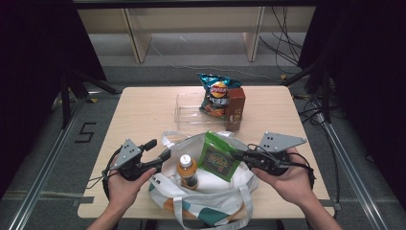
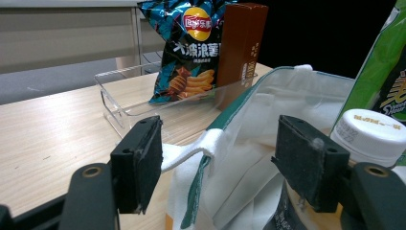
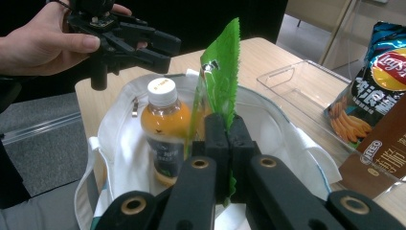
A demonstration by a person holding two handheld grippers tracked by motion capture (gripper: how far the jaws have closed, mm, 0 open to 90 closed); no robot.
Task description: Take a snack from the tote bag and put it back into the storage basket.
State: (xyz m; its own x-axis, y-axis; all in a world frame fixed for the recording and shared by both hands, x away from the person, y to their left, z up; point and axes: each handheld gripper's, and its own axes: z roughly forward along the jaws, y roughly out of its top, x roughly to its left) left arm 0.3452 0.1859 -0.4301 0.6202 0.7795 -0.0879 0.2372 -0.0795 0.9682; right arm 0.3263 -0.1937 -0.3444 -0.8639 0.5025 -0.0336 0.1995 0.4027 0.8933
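A white tote bag (image 1: pixel 215 194) with teal trim lies open at the table's front edge. An orange drink bottle (image 1: pixel 186 170) stands inside it. My right gripper (image 1: pixel 238 155) is shut on the lower edge of a green snack packet (image 1: pixel 218 155), holding it upright over the bag's mouth beside the bottle (image 3: pixel 165 127). In the right gripper view the packet (image 3: pixel 221 72) rises from between the closed jaws (image 3: pixel 225 143). My left gripper (image 1: pixel 159 149) stands open at the bag's left rim. A white bag handle (image 2: pixel 191 151) lies between its jaws (image 2: pixel 220 165), touching neither as far as I can see.
A clear plastic tray (image 1: pixel 187 109) sits at the table's middle back, holding a blue chips bag (image 1: pixel 216 95) and a tall brown box (image 1: pixel 235 108). Bare wood (image 1: pixel 139 115) lies left of the tray. Cables and stands surround the table.
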